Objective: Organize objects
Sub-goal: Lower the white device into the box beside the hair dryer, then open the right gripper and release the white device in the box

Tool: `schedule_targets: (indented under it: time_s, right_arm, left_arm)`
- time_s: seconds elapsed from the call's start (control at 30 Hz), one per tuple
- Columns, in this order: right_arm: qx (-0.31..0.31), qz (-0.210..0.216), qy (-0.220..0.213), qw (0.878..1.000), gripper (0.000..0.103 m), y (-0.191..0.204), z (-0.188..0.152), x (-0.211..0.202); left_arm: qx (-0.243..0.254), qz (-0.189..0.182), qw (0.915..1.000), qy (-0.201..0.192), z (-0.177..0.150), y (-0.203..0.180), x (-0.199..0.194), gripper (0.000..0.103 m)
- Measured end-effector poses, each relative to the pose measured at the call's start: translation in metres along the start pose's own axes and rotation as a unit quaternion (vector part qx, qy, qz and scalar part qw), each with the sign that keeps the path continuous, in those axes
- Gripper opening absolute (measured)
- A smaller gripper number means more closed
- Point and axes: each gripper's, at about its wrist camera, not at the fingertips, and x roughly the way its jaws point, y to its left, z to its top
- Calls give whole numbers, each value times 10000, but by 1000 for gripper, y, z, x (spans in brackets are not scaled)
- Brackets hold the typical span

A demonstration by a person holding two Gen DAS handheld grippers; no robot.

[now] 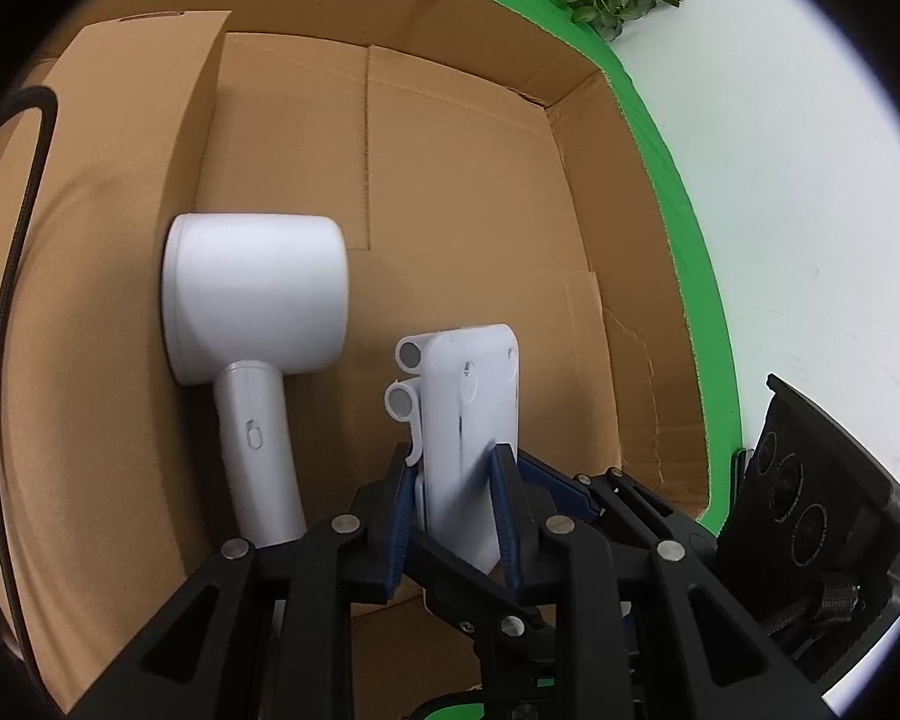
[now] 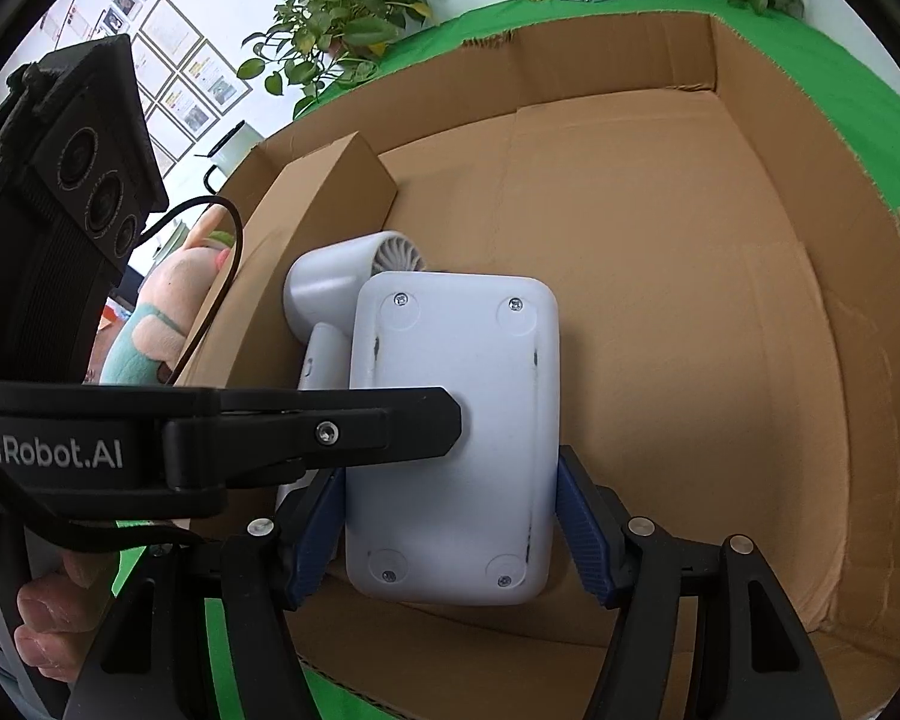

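A flat white plastic device [image 1: 468, 384] with rounded corners and screws on its underside is held low inside a large cardboard box [image 1: 480, 180]. My left gripper [image 1: 456, 471] is shut on its thin near edge, blue pads pressing on both faces. My right gripper [image 2: 450, 480] is shut across the width of the white device [image 2: 456, 372], one blue pad on each long side. The left gripper's black finger [image 2: 426, 420] reaches over the device from the left. A white hair dryer [image 1: 258, 300] lies on the box floor just left of the device, handle toward me.
A smaller closed brown carton [image 1: 132, 120] stands against the big box's left wall, beside the dryer. A black cable [image 1: 18, 210] hangs over that side. Outside are green cloth [image 2: 840, 90], a plush toy [image 2: 156, 324], potted plants [image 2: 342, 24] and a person's fingers [image 2: 48, 630].
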Motion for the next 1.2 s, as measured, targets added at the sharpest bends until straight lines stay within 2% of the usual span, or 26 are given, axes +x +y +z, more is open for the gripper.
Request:
schedule_targets:
  time_s: [0.27, 0.37, 0.43, 0.67, 0.77, 0.83, 0.93, 0.97, 1.03, 1.1, 1.2]
  right_arm:
    - [-35, 44, 38, 10000, 63, 16, -3, 2]
    - [-19, -206, 94, 9997, 63, 18, -5, 5]
    - [-2, -270, 91, 9996, 63, 19, -7, 6]
    - [125, -441, 245, 9986, 64, 25, -6, 8]
    - [135, -455, 364, 9982, 66, 32, -6, 13]
    - [125, -445, 342, 9983, 71, 36, -5, 13]
    - [54, -466, 256, 9986, 72, 40, -9, 7]
    - [17, -489, 233, 9985, 71, 42, -10, 5]
    - [-45, -634, 225, 9977, 61, 45, -11, 6]
    - [-77, -718, 283, 9970, 56, 48, -13, 8]
    - [-96, -816, 317, 9961, 55, 53, -14, 10]
  left_arm:
    - [-135, 56, 9999, -57, -7, 7, -18, 23]
    - [-139, 237, 9993, -240, -9, 4, -30, 27]
    - [-189, 109, 9994, -284, -8, 4, -36, 30]
    - [-197, 50, 9984, -535, -12, 11, -57, 30]
    - [-110, -37, 9981, -613, -18, 11, -69, 30]
    - [-70, -31, 9978, -662, -22, 12, -76, 30]
    - [-57, -62, 9972, -742, -29, 18, -87, 30]
    - [-63, -56, 9970, -772, -32, 20, -90, 30]
    - [-81, -70, 9965, -829, -32, 23, -91, 30]
    - [-97, -78, 9960, -881, -35, 26, -95, 30]
    - [-104, -119, 9954, -944, -37, 29, -99, 30]
